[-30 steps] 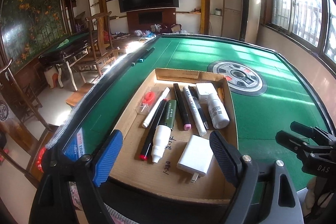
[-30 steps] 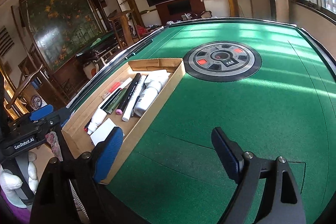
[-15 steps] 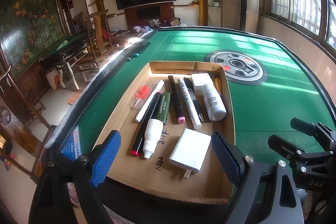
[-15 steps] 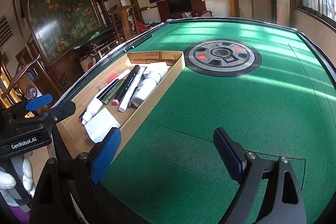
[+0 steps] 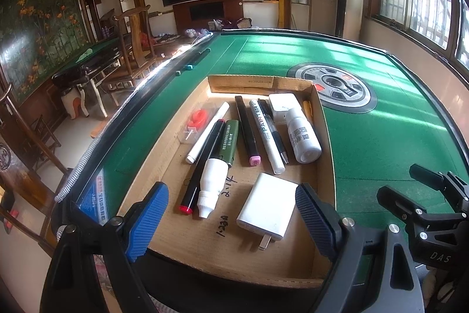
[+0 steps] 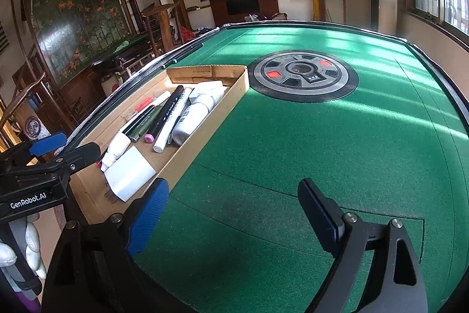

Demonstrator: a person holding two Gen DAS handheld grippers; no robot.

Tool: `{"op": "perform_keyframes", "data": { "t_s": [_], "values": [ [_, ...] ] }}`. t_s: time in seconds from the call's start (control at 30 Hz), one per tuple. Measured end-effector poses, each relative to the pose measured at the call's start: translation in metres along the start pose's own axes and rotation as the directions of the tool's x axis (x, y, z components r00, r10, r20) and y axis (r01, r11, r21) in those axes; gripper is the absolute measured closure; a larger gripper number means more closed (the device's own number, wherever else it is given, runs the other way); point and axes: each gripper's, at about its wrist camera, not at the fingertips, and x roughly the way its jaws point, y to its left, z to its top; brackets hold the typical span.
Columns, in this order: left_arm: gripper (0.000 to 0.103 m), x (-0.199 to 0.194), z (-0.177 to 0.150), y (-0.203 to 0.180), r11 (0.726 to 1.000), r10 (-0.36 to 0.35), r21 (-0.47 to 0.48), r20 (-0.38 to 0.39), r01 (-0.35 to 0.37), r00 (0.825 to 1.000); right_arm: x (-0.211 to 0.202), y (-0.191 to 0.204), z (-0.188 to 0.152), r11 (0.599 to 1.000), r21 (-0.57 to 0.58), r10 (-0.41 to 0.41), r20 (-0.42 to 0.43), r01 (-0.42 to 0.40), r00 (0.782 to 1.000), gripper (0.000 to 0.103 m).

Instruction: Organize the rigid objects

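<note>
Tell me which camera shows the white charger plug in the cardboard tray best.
The left wrist view: the white charger plug lies fully visible, prongs included. The right wrist view shows it obliquely at the tray's near end, prongs barely discernible.

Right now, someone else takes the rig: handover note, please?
Left gripper: open, empty, hovering over the near end of the cardboard tray.
Right gripper: open, empty, over bare green felt.
In the tray: white charger, markers, paint pen, two white bottles.
Still outside: two pens on the felt by the far left rail.
</note>
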Motion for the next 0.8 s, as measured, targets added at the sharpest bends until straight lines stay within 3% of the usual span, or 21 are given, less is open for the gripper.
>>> {"op": "perform_keyframes", "data": {
  "t_s": [0.4, 0.5, 0.57, 0.6, 0.63, 0.67, 0.7, 0.77, 0.8],
  "values": [
    [0.012, 0.001, -0.002, 0.001, 1.0, -0.001, -0.002, 0.001, 0.001, 1.0, 0.006, 0.006, -0.002, 1.0, -0.022, -0.004, -0.025, 0.004, 1.0, 0.014],
    [0.012, -0.011, 0.0, 0.005, 1.0, -0.003, -0.027, 0.057, 0.004, 0.998, 0.005, 0.005, -0.002, 1.0, -0.009, -0.001, -0.016, 0.001, 1.0, 0.014],
    [0.012, -0.029, 0.002, 0.008, 0.999, 0.016, -0.05, 0.148, -0.009, 0.989, 0.003, 0.003, -0.002, 1.0, 0.006, 0.004, -0.005, -0.004, 1.0, 0.014],
    [0.012, -0.043, 0.002, 0.012, 0.997, 0.035, -0.071, 0.217, -0.02, 0.976, 0.002, 0.003, -0.002, 1.0, 0.011, 0.007, 0.003, -0.007, 1.0, 0.014],
    [0.012, -0.06, 0.002, 0.015, 0.994, 0.066, -0.101, 0.302, -0.037, 0.951, -0.001, 0.002, -0.002, 1.0, 0.013, 0.008, 0.013, -0.008, 1.0, 0.014],
    [0.006, -0.079, 0.0, 0.019, 0.99, 0.1, -0.134, 0.398, -0.05, 0.912, -0.005, 0.003, -0.001, 1.0, 0.008, 0.002, 0.032, -0.002, 0.999, 0.014],
    [0.0, -0.099, -0.002, 0.023, 0.985, 0.131, -0.165, 0.492, -0.055, 0.861, -0.01, 0.005, 0.0, 1.0, -0.008, -0.014, 0.059, 0.015, 0.998, 0.014],
    [0.001, -0.13, -0.01, 0.028, 0.971, 0.188, -0.233, 0.634, -0.047, 0.75, -0.025, 0.01, 0.005, 0.997, -0.05, -0.059, 0.129, 0.066, 0.99, 0.014],
    [0.001, -0.139, -0.009, 0.027, 0.964, 0.217, -0.263, 0.664, -0.048, 0.715, -0.033, 0.013, 0.009, 0.994, -0.067, -0.077, 0.167, 0.089, 0.983, 0.014]
  ]
}}
